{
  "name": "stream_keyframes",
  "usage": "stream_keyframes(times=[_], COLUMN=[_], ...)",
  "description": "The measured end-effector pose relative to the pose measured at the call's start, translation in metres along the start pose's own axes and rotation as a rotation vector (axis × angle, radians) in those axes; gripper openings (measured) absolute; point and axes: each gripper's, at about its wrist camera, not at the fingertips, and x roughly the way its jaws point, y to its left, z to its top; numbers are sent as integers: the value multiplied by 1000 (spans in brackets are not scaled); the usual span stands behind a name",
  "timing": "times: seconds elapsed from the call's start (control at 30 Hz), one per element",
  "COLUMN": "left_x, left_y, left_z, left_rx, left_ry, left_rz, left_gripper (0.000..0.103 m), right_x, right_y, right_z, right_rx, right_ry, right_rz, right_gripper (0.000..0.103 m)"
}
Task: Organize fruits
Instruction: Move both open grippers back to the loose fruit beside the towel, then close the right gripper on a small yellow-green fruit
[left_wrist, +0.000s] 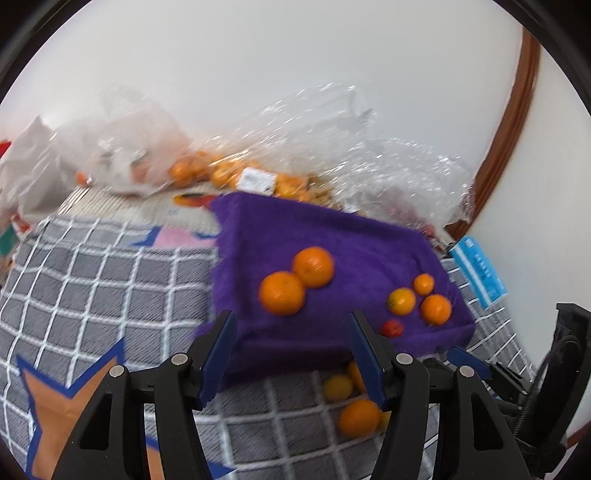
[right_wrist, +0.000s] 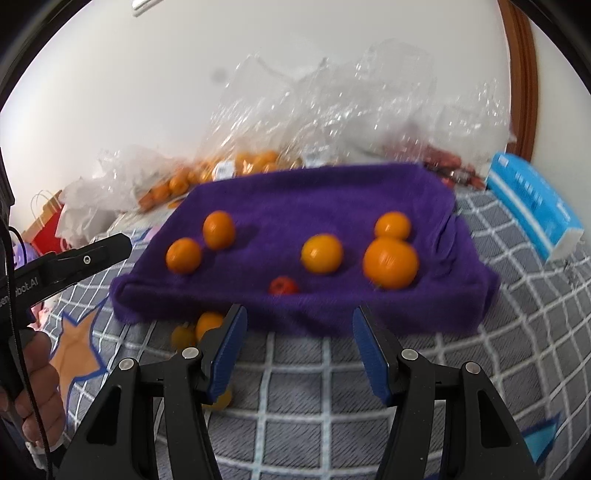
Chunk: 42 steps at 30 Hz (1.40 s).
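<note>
We are noting both tools spread, gripping nothing: left tool (left_wrist: 291, 350), right tool (right_wrist: 299, 347). Oranges (right_wrist: 390, 263) resting on purple towel (right_wrist: 332, 192); loose fruit (left_wrist: 359, 417) lying off towel's front edge on checked bed cover (right_wrist: 295, 387). Risk: soft surface letting round fruit roll.

Each tool is black moulded plastic with triangular cut-outs and round silver screws at the pivots. The left tool (left_wrist: 291, 354) and right tool (right_wrist: 299, 350) both carry ribbed blue fingers (right_wrist: 369, 354). A bare-skinned hand (right_wrist: 40, 391) shows beside a thin black cable and white lettering.
</note>
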Motion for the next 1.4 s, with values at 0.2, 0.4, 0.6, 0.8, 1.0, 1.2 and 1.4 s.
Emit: stream_keyframes(times=[0.2, 0.4, 0.6, 0.8, 1.0, 1.2, 1.4], left_x=[0, 1, 3, 3, 4, 7, 14], left_y=[30, 47, 53, 52, 54, 55, 53], left_z=[-17, -33, -37, -39, -39, -40, -42], left_rx=[-60, -65, -97, -92, -100, -106, -97], left_ry=[50, 58, 57, 61, 56, 70, 93], left_rz=[32, 64, 19, 8, 7, 15, 43], left_gripper=[60, 60, 60, 60, 60, 60, 60], right_x=[1, 1, 6, 5, 14, 12, 6], right_y=[17, 36, 41, 46, 47, 51, 20], right_z=[-19, -34, -40, -41, -42, -43, -42], right_rx=[-6, -47, -48, -115, -130, -154, -77], right_ry=[52, 65, 81, 85, 117, 86, 76], right_rz=[55, 55, 65, 67, 87, 59, -21], right_gripper=[60, 60, 59, 36, 35, 29, 29])
